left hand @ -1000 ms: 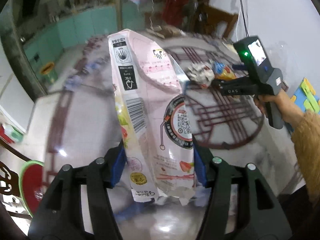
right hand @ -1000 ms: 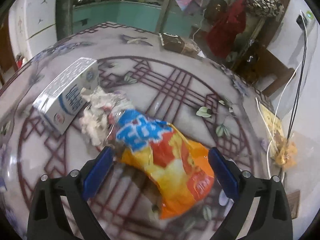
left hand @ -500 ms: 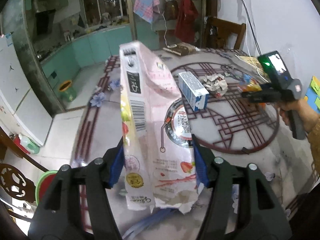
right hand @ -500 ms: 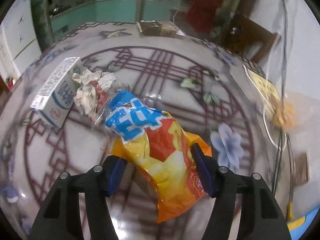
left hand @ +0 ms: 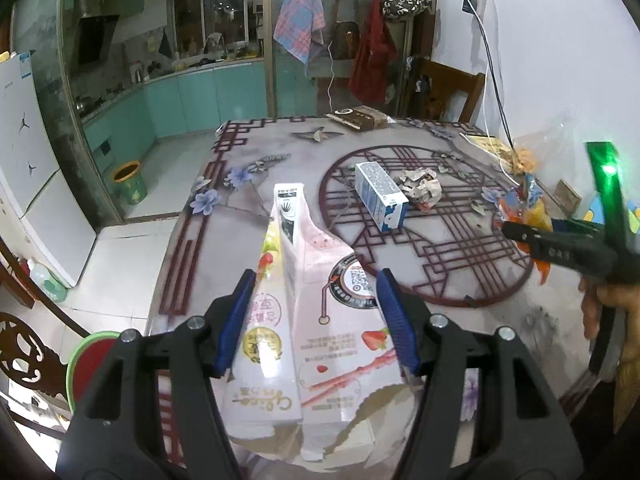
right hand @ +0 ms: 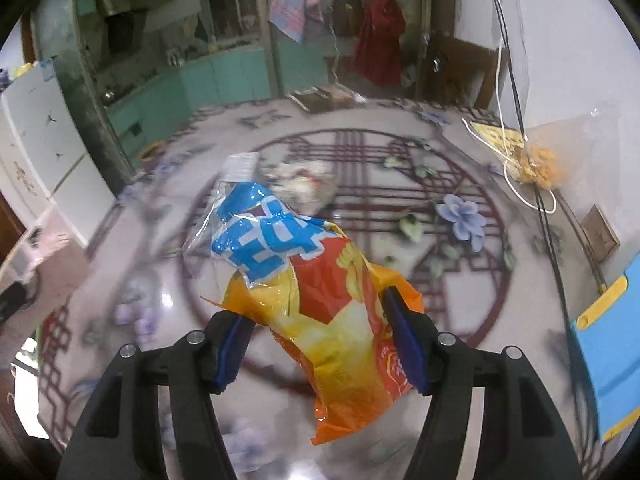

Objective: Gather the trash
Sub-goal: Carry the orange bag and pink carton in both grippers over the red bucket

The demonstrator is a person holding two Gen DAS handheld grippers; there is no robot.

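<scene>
My left gripper [left hand: 316, 320] is shut on a pink and white snack box [left hand: 308, 320], held above the near edge of the patterned table [left hand: 248, 232]. My right gripper [right hand: 320, 344] is shut on an orange, yellow and blue chip bag [right hand: 320, 300], lifted above the table; it shows at the right of the left wrist view [left hand: 524, 216]. A small blue and white carton [left hand: 382, 194] and a crumpled paper wad [left hand: 420, 184] lie on the round table pattern; the wad is blurred in the right wrist view [right hand: 300, 184].
A clear bag with orange contents [right hand: 540, 164] and white cables [right hand: 508, 152] lie at the table's far right. A brown packet [left hand: 356, 116] sits at the far edge. A chair [left hand: 444, 92] stands behind; a green bin [left hand: 128, 180] is on the floor at left.
Both grippers have pulled back and risen from the table with their loads. The chip bag has come up and away from the carton and paper wad, which stay put.
</scene>
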